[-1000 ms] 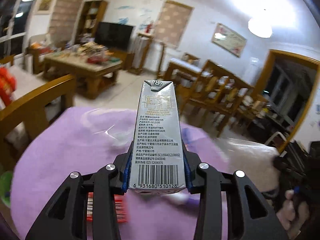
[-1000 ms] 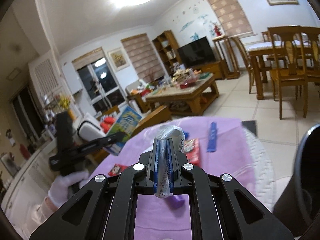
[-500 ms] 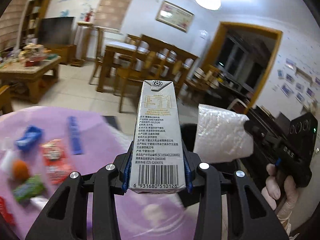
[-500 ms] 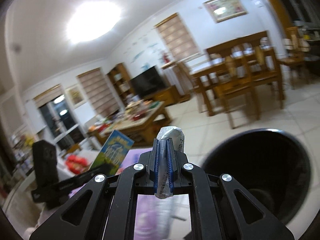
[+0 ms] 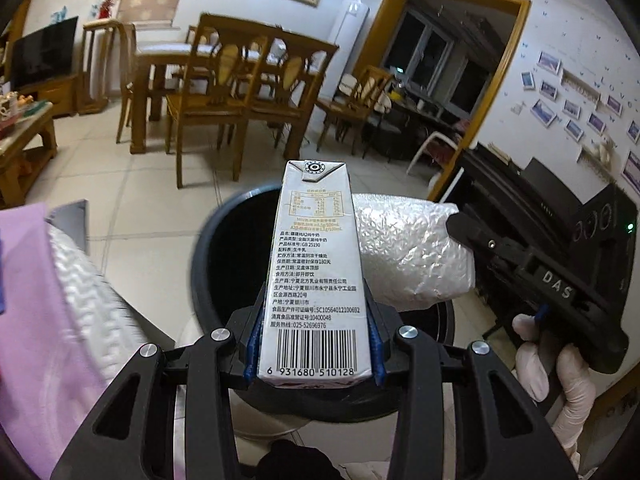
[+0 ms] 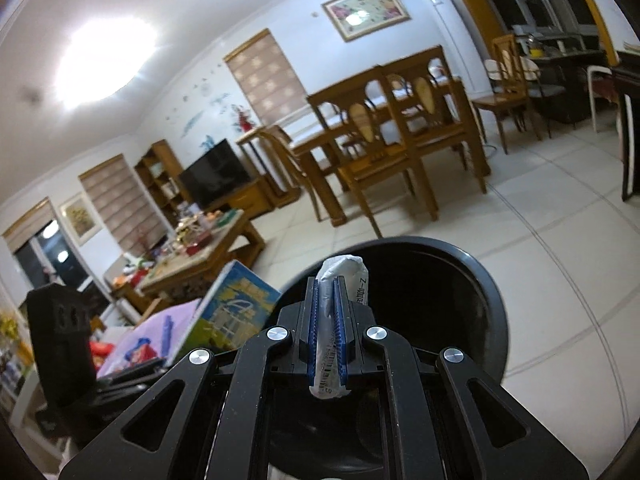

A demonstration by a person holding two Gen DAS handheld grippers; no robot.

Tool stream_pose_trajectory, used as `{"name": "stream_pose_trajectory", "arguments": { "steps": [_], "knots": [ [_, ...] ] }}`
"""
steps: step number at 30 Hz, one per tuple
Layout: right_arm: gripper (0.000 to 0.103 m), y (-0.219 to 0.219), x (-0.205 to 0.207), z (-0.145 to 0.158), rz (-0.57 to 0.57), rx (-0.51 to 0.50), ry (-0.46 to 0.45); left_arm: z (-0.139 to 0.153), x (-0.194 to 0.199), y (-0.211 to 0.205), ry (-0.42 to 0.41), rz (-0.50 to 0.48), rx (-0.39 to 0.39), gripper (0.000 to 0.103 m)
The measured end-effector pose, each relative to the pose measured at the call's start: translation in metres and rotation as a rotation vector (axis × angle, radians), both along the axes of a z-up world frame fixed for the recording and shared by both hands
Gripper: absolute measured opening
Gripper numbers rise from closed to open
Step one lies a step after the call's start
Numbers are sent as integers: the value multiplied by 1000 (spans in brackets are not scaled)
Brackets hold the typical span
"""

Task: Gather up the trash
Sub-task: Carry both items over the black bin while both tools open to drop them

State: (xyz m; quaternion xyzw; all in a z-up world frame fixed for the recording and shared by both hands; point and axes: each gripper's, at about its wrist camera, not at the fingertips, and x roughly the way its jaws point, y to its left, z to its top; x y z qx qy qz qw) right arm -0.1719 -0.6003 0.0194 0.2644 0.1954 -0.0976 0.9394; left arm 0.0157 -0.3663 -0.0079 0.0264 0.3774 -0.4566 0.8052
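Since 1 second ago both grippers have swung off the purple tablecloth (image 5: 24,264) to the round black trash bin (image 5: 208,264). The left gripper (image 5: 314,354) is clenched on the tall grey milk carton (image 5: 314,272), long axis pointing forward over the bin mouth directly beneath. The right gripper (image 6: 325,332) pinches the flattened white foil-like wrapper (image 6: 340,270), also above the opening. Judging by this, either release should drop straight in. Wooden dining chairs (image 5: 228,92) stand beyond.

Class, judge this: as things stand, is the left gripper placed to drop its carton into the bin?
Probably yes. The left gripper holds the carton over the bin, whose mouth gapes open. The right gripper's silver packet hangs beside it, apparently not underneath.
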Motion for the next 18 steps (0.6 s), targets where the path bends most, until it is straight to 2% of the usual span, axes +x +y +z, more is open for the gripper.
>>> {"name": "stream_pose_trajectory", "arguments": {
  "steps": [6, 9, 11, 13, 15, 16, 17, 18],
  "knots": [
    [9, -23, 8, -28, -21, 33, 69, -20, -5, -27, 17, -29, 64, 40],
    [13, -24, 15, -37, -18, 40, 95, -26, -6, -34, 17, -32, 103, 42],
    [37, -24, 20, -40, -9, 41, 106, -27, -5, -37, 11, -18, 130, 43],
    [49, -22, 23, -42, -5, 40, 107, -29, -3, -37, 6, -9, 153, 45],
    [49, -18, 22, -41, -2, 43, 104, -28, -3, -37, -7, 4, 173, 63],
    [49, -17, 23, -41, -1, 41, 105, -27, -4, -38, -19, 10, 178, 77],
    [49, -14, 23, -41, 2, 39, 104, -26, -5, -36, -39, 16, 180, 82],
    [50, -13, 22, -41, 3, 38, 103, -25, -6, -36, -49, 14, 182, 82]
  ]
}}
